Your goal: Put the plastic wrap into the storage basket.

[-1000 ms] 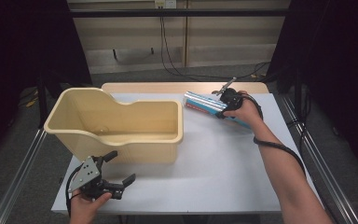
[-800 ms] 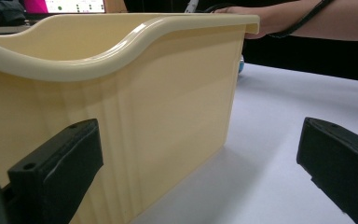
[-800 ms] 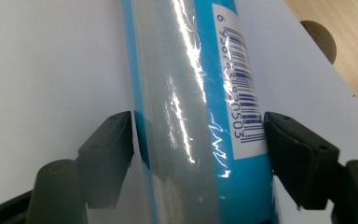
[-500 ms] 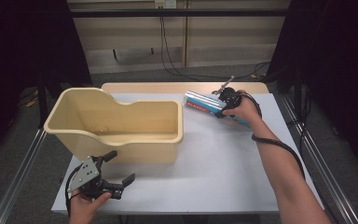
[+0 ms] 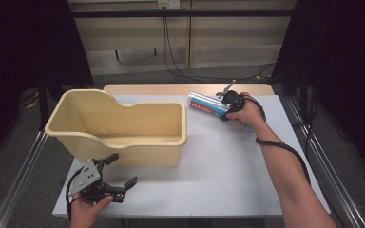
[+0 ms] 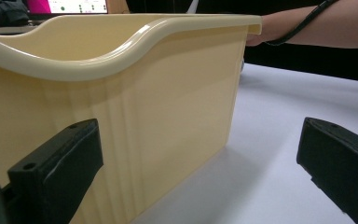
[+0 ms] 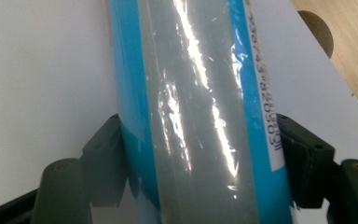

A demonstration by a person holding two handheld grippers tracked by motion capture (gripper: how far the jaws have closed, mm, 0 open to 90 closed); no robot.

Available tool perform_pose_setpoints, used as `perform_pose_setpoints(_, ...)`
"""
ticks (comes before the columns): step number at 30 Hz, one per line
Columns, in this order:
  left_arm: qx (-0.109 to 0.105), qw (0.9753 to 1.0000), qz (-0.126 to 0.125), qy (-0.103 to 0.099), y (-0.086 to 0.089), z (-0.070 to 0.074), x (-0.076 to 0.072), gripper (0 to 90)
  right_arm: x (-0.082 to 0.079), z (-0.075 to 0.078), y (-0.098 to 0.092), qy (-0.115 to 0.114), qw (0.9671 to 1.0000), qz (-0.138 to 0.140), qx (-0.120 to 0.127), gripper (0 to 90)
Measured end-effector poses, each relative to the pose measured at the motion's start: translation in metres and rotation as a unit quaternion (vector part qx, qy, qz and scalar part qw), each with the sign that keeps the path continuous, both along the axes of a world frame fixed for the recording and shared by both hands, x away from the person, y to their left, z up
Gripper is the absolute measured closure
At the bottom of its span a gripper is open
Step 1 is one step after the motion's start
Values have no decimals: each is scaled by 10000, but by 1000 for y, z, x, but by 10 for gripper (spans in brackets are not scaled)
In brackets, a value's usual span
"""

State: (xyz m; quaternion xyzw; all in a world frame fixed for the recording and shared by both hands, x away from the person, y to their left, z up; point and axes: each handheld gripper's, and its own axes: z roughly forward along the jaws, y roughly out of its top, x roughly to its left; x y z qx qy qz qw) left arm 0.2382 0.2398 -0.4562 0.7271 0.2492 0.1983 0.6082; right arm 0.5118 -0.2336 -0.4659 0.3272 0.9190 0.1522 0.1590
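A blue and silver packet (image 5: pixel 206 104) with red lettering lies at the far right of the white table. My right gripper (image 5: pixel 225 106) is shut on its near end. In the right gripper view the packet (image 7: pixel 191 116) runs up between the two jaws, which press on both of its sides. My left gripper (image 5: pixel 123 169) stands open near the table's front left corner, with nothing between its jaws. Just beyond it stands a large beige plastic bin (image 5: pixel 123 142), whose side wall (image 6: pixel 168 93) rises close ahead in the left gripper view.
The white table (image 5: pixel 228 166) stretches between the bin and the person's right forearm (image 5: pixel 285 166). A wooden strip (image 5: pixel 171 89) runs along its far edge. Metal rails (image 5: pixel 19 175) flank both sides. A black cable (image 5: pixel 285 149) trails along the right arm.
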Motion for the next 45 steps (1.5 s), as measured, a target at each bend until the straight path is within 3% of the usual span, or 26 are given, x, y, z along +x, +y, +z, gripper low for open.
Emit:
perform_pose_setpoints(3,20,10000,13,7,0,0,0,0,-1,2,4,85,9998,32,-162,294)
perform_pose_setpoints(10,11,10000,29,-13,1,0,-2,0,-11,6,-1,532,9986,27,5,304)
perform_pose_setpoints(13,27,10000,46,-3,1,0,-2,1,-12,7,1,693,9976,-40,-77,297)
perform_pose_setpoints(20,9,10000,25,17,0,-1,-1,1,-10,2,-4,685,9976,-74,105,279)
perform_pose_setpoints(25,47,10000,9,13,0,-1,0,1,-12,-2,-12,605,9973,-32,404,260)
perform_pose_setpoints(30,59,10000,-3,34,-1,-2,0,1,-11,-2,-12,595,9975,29,374,244)
perform_pose_setpoints(34,51,10000,5,36,0,-2,0,1,-10,-3,-11,769,9960,107,431,181)
perform_pose_setpoints(44,78,10000,3,51,0,-2,1,1,-9,-3,-8,751,9964,114,376,192)
perform_pose_setpoints(45,56,10000,-7,44,0,-2,2,1,-10,-2,-8,737,9964,129,392,235)
